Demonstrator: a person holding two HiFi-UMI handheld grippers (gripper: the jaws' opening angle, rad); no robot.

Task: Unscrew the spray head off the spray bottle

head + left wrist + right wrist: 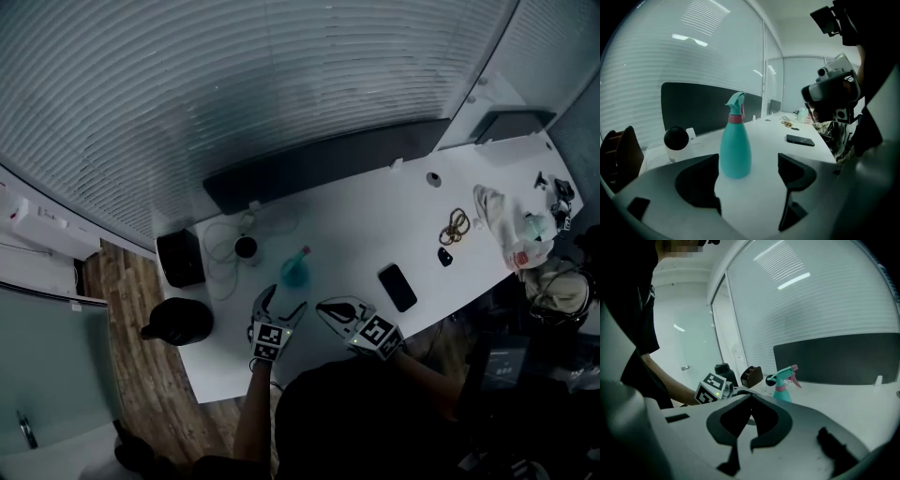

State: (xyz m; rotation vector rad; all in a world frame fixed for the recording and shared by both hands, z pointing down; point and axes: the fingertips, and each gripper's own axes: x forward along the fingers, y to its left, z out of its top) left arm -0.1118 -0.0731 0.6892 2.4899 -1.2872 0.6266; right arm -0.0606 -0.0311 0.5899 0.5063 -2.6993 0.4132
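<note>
A teal spray bottle (pixel 294 272) with a pink collar and a teal spray head (pixel 736 102) stands upright on the white table (pixel 356 234). My left gripper (pixel 284 302) is just in front of it, near the table's front edge. In the left gripper view the bottle (pixel 735 150) stands a little beyond the left gripper (pixel 747 164), whose jaws are open and touch nothing. My right gripper (pixel 326 309) is to the right of the left one, shut and empty. The right gripper view shows the bottle (pixel 783 389) beyond the closed right gripper (pixel 751 401), with the left gripper's marker cube beside it.
A small white device with a black round top (pixel 677 140) and its cable lie left of the bottle. A black phone (pixel 397 287), keys (pixel 455 225) and a bag of items (pixel 520 239) lie to the right. A black box (pixel 180 258), a dark jug (pixel 178 322) and a black partition (pixel 328 159) line the table.
</note>
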